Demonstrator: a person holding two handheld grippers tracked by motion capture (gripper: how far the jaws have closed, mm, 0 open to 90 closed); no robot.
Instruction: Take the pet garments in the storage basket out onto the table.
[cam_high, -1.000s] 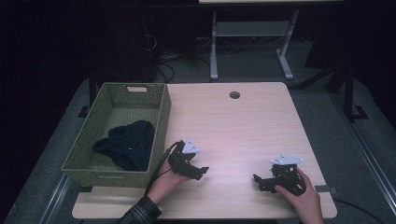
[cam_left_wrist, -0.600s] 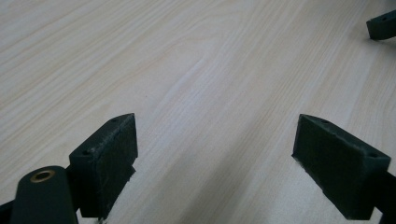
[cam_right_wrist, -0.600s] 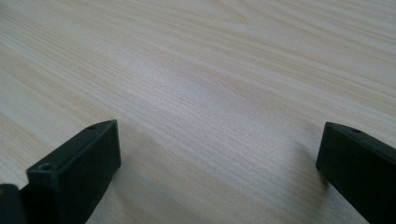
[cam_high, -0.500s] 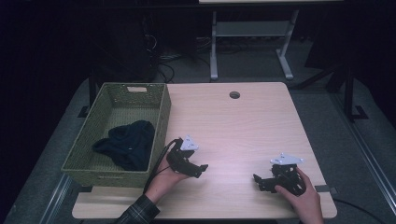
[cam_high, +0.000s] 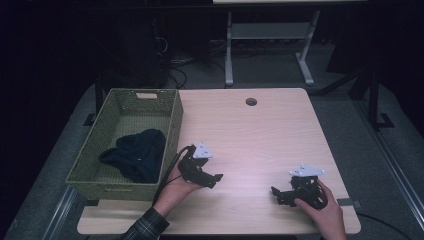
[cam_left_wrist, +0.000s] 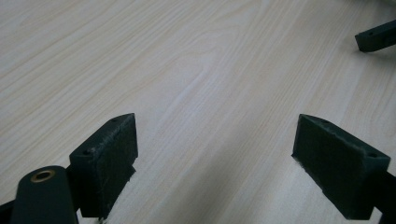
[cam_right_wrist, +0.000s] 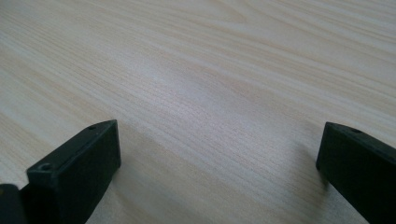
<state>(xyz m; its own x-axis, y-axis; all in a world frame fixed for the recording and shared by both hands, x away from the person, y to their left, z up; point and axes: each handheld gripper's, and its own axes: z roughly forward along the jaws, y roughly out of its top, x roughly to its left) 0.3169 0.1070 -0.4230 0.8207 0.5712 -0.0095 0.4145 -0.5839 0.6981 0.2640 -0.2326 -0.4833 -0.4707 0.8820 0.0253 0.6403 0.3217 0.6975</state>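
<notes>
Broadly, the pale wooden table (cam_high: 260, 135) took up the middle of the high view, with a small round hole (cam_high: 251, 102) near its upper edge. Along its left side sat the green woven basket (cam_high: 172, 120), and inside it, toward the lower half, lay a dark blue cloth (cam_high: 137, 154) in a loose heap.

Just right of the basket's lower corner, the left gripper (cam_high: 212, 180) rested low over the wood in the person's left hand (cam_high: 175, 191), its tips aimed toward the lower right of the frame. In the left gripper view its jaws stood wide apart with nothing but bare wood grain between them, and a black tip of the other tool showed at the upper right corner.

At the lower right of the high view, the right gripper (cam_high: 278, 195) sat in the right hand (cam_high: 320, 207), pointing left toward its partner, the two well apart. The right gripper view showed its jaws spread equally wide, empty, hovering close over the tabletop.
</notes>
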